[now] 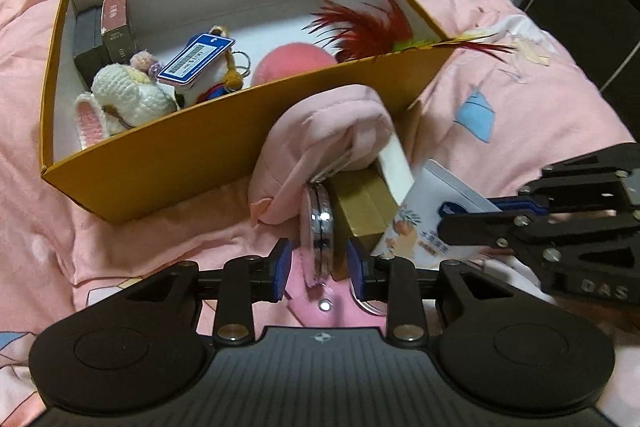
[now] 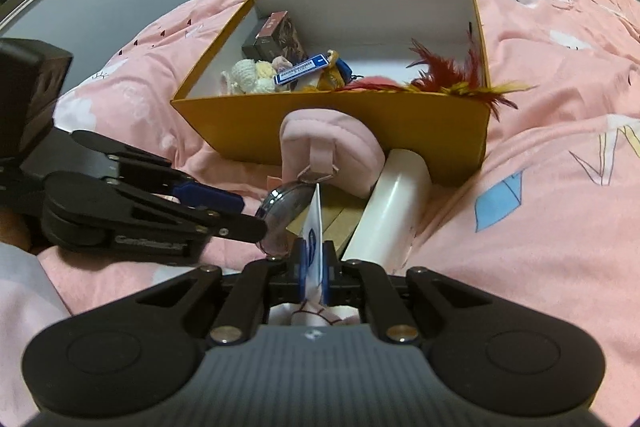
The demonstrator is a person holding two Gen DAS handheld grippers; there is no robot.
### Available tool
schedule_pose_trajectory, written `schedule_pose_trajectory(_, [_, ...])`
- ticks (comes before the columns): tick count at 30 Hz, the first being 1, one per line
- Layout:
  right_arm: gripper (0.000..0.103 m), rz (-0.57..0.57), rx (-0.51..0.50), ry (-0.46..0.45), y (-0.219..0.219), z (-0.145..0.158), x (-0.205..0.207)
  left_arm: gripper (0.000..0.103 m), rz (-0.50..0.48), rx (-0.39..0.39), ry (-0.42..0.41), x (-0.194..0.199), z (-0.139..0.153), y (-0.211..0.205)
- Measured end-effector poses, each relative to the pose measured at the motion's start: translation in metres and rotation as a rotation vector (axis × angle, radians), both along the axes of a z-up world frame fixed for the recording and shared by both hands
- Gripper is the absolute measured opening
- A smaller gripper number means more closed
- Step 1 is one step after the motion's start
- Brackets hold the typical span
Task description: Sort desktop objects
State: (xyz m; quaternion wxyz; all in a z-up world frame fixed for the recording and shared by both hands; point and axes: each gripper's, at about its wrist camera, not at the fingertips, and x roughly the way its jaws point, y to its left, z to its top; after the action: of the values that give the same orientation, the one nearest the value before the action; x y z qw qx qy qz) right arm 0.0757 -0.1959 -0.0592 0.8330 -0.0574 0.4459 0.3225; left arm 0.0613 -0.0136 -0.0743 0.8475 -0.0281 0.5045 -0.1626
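Lower centre: left gripper [image 1: 320, 263] straddling, not yet pinching, a round compact mirror [image 1: 320, 227]. Right gripper [image 2: 314, 261] clamped on a white sachet [image 2: 314, 223], bound for the yellow box [image 2: 340, 119] at upper frame.

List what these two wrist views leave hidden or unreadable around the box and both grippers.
- Pink ball: left view, lower half behind the yellow box wall.
- Brown carton: both views, far end under the pink pouch.
- White packet in the right gripper: right view, seen edge-on, print unreadable.
- Left gripper: round compact sits between the pads; contact unclear.
- White tube: far end hidden against the box.
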Motion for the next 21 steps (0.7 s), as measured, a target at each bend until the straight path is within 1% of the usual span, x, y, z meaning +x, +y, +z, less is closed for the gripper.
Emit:
schedule_pose_trajectory(6, [0.009,-0.013,0.012,0.012,0.0,-0.003,0.004,0.032,0.0,0.059,-0.026,0.006,-0.006,-0.011])
schedule_pose_trajectory(8, [0.009,-0.015,0.013,0.013,0.001,-0.003,0.004,0.024,-0.007,0.067,-0.032,0.007,-0.007,-0.015])
schedule_pose_trajectory(9, [0.009,-0.015,0.012,0.012,0.002,-0.003,0.005,0.021,-0.008,0.063,-0.03,0.007,-0.009,-0.016])
schedule_pose_trajectory(10, [0.009,-0.014,0.01,0.011,0.003,-0.003,0.005,0.016,-0.008,0.056,-0.028,0.007,-0.009,-0.015])
schedule_pose_trajectory(13, [0.009,-0.008,0.001,0.006,0.006,-0.002,0.003,0.015,0.009,0.038,-0.03,0.005,-0.01,-0.011])
schedule_pose_trajectory(16, [0.008,-0.016,0.013,0.026,0.005,0.0,0.005,0.015,0.027,0.013,-0.023,0.001,-0.008,-0.005])
schedule_pose_trajectory(18, [0.007,-0.022,0.031,0.047,0.004,0.002,0.006,0.014,0.035,-0.012,-0.018,0.0,-0.005,0.0])
schedule_pose_trajectory(21, [0.005,-0.026,0.042,0.046,0.003,0.008,0.006,0.014,0.048,-0.043,-0.022,-0.004,0.003,0.008])
